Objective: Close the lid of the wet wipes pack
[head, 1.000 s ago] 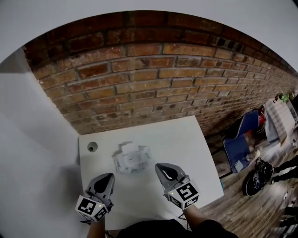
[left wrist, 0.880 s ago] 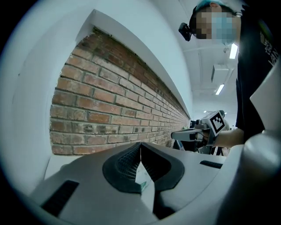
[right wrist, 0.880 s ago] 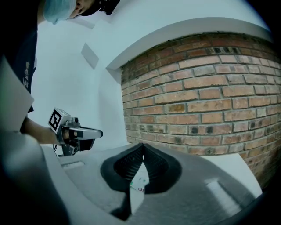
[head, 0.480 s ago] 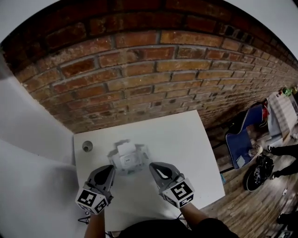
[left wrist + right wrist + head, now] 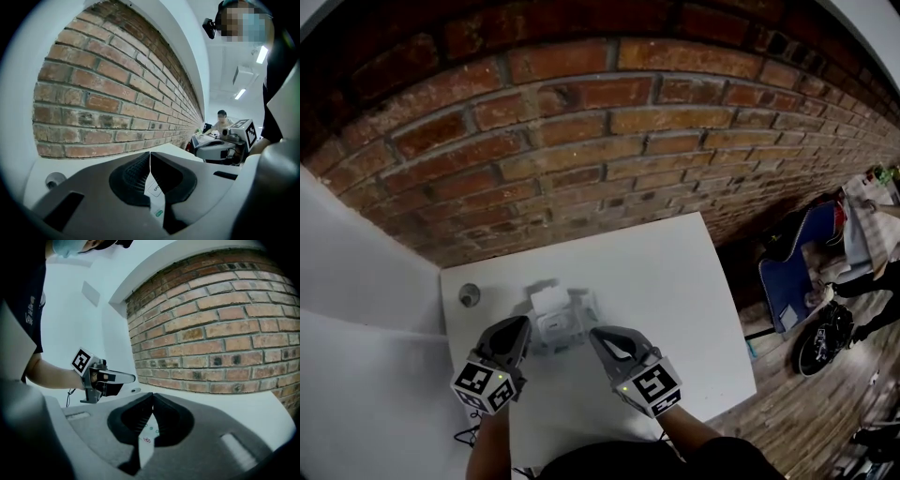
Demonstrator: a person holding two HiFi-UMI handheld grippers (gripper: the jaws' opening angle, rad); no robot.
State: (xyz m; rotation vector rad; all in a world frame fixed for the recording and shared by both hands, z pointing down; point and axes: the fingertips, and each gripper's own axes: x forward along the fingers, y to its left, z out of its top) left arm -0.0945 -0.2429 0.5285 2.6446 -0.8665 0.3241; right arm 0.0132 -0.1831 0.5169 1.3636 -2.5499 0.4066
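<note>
Pack (image 5: 577,311) sits on L half of table (image 5: 675,309), closer to far edge than near edge. Grommet hole (image 5: 469,295) is off toward far-L corner. Lid (image 5: 547,299) is up: white, standing at pack's far-L part, w/ the opening just nearside of it.

Key relation: pack lies ahead of and betw. the two tools. L gripper (image 5: 522,324) tip is at pack's near-L corner, R gripper (image 5: 594,332) tip at its near-R corner. Can't tell from head view whether either touches the pack. Both point toward far edge, tilted a bit down. Lid is L of pack centre, so L tip is the nearer one by my read; R looks better placed to pin the body.

Jaws: L closed tip to tip, nothing pinched. R same, tips meeting, nothing betw. them. In both gripper views printed pack surface shows thru the slot behind the tips, so pack is below/ahead of jaws, not in them.

Long axis: approx parallel to far edge, but pack is crumpled, low confidence.

Judgement: lid must fold toward near edge, down onto opening; push w/ a closed tip from lid's far side. Risk: a light pack may slide on table if not held
</note>
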